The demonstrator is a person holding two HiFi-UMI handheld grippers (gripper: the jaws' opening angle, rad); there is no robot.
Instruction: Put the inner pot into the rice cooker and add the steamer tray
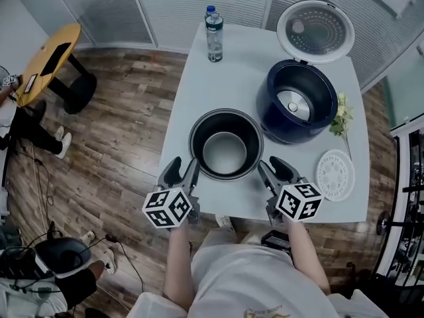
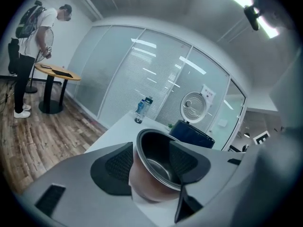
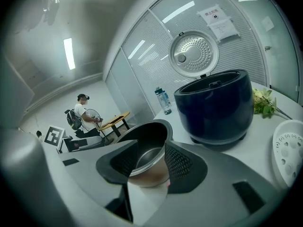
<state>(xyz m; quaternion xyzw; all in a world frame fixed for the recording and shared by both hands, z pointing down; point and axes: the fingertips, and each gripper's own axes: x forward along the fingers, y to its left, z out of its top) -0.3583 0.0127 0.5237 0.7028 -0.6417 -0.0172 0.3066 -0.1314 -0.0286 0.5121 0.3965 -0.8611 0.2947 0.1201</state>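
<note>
The inner pot (image 1: pixel 225 152) stood upright and empty on the white surface (image 1: pixel 232 78), near its front edge and just left of the dark blue rice cooker (image 1: pixel 278 121). The cooker's round lid (image 1: pixel 315 32) was swung open behind it. The left gripper (image 1: pixel 183 171) hung at the pot's near-left rim and the right gripper (image 1: pixel 273 167) at its near-right rim. In the left gripper view the fingers (image 2: pixel 116 167) were spread apart, with the pot's wall and rim showing in the gap between them and nothing clamped. The right gripper view showed the same: its fingers (image 3: pixel 184 167) were apart and the pot sat framed between them. Whether any fingertip actually touched the rim could not be told. The white steamer tray (image 1: pixel 335 175) lay flat on the surface to the right of the right gripper, in front of the cooker. A small sprig of flowers (image 1: pixel 342 116) lay beside the cooker's right side, and a water bottle (image 1: pixel 214 35) stood upright near the far edge.
</note>
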